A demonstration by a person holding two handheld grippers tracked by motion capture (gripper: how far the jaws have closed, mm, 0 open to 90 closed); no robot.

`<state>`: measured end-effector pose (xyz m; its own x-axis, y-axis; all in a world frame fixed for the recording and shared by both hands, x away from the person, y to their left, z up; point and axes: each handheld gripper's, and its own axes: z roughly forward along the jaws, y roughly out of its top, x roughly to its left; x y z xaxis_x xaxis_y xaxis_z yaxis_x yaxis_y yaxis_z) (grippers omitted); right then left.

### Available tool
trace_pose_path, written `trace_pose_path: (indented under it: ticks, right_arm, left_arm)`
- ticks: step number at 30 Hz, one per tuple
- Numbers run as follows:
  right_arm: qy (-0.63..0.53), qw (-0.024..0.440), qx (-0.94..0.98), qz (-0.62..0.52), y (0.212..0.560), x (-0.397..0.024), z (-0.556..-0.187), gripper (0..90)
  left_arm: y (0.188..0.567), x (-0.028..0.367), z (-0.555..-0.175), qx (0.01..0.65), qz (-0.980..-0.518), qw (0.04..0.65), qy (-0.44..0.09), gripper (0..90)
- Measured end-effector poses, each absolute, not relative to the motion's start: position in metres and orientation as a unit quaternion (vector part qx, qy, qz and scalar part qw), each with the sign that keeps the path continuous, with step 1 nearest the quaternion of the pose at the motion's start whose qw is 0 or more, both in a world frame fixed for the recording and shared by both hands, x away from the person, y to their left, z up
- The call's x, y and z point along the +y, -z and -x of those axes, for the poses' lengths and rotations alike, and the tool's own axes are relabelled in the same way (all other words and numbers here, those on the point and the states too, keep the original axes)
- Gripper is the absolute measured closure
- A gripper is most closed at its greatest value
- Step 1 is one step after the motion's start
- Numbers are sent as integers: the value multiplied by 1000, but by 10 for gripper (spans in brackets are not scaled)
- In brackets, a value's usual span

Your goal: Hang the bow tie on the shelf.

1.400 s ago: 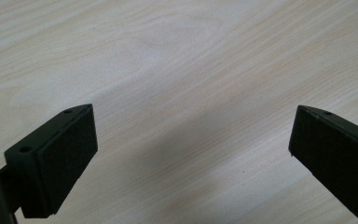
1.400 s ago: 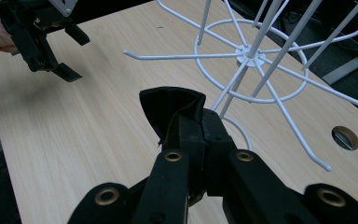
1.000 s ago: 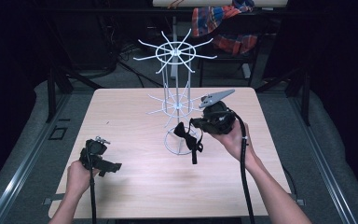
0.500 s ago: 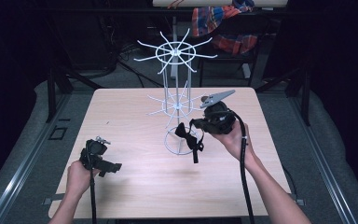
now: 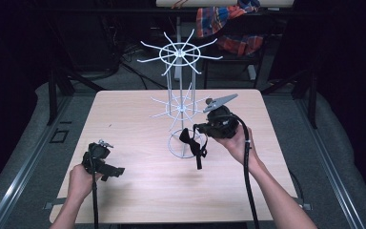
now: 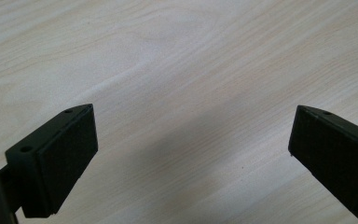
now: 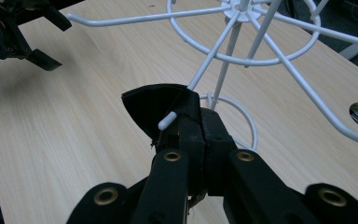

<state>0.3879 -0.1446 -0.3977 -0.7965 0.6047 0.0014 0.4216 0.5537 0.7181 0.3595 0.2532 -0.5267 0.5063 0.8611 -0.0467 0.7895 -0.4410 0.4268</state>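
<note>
Between the right hand-held gripper's (image 7: 191, 128) closed jaws sits a black bow tie (image 7: 161, 107), touching a hook tip of the white wire rack (image 7: 242, 56). Left hand-held gripper (image 5: 106, 167) rests apart, jaws wide, over bare bench (image 6: 177, 56).

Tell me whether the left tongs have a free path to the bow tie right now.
Probably yes. The left tongs stand open over bare table, nothing lies between them and the bow tie. But the right tongs already clamp it by the white rack.
</note>
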Motion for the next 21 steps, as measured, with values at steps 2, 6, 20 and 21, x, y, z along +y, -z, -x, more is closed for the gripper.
trace_pose_path:
  ticks: [2,6,20,21]
  right_arm:
    - [-369,123,873,-293,399,-144,-388,891]
    - [-365,122,875,-292,402,-143,-389,890]
    - [-358,120,879,-289,407,-140,-389,825]
    - [-355,120,881,-290,406,-140,-389,817]
  left_arm:
    - [527,253,-360,488,-845,201,-89,12]
    - [527,253,-360,488,-845,201,-90,12]
    - [527,253,-360,487,-845,200,-89,13]
    - [527,252,-360,487,-845,200,-89,13]
